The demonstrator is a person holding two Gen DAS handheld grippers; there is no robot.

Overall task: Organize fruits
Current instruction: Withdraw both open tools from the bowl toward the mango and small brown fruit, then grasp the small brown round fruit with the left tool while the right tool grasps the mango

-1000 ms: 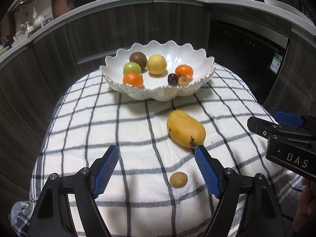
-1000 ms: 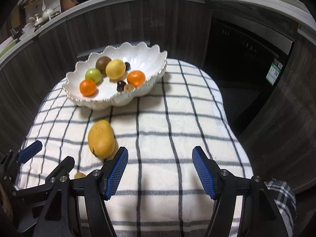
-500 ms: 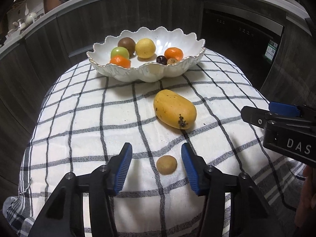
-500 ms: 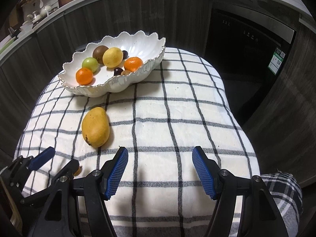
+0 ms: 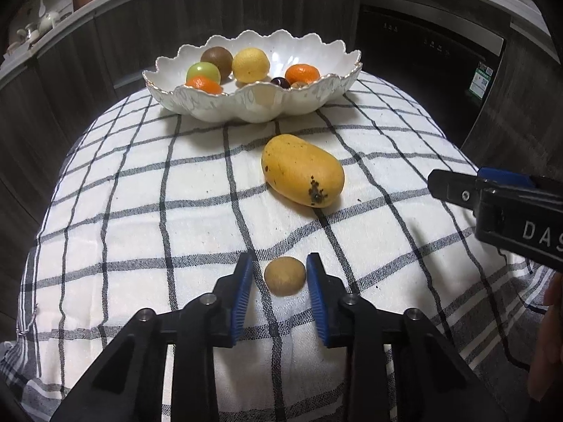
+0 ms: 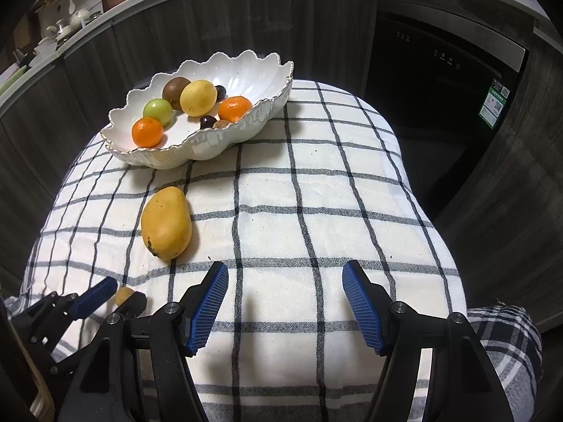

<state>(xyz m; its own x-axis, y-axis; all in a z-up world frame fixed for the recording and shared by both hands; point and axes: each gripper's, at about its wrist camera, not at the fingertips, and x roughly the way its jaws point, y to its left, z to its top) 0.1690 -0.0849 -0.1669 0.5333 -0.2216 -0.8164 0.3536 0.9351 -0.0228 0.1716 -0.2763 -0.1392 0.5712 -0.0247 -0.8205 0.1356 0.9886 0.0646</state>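
Observation:
A small round brown fruit (image 5: 284, 275) lies on the checked cloth between the blue pads of my left gripper (image 5: 280, 277); the jaws stand narrowed around it, with a small gap on each side. It also shows in the right wrist view (image 6: 124, 294) between the left gripper's fingers (image 6: 95, 295). A yellow mango (image 5: 302, 170) lies on the cloth beyond it, also seen in the right wrist view (image 6: 166, 222). A white scalloped bowl (image 5: 327, 66) holds oranges, a lemon, a green fruit, a brown fruit and small dark fruits. My right gripper (image 6: 285, 299) is open and empty above the cloth.
The checked cloth (image 6: 316, 211) covers a rounded table that drops off at all sides. Dark wood cabinets (image 5: 140, 35) and a black appliance front (image 6: 440, 59) stand behind. The right gripper's body (image 5: 499, 207) juts in from the right of the left wrist view.
My left gripper has moved forward and down to the small brown fruit and its jaws have narrowed from wide open to close around it. The right gripper has stayed open and shifted slightly.

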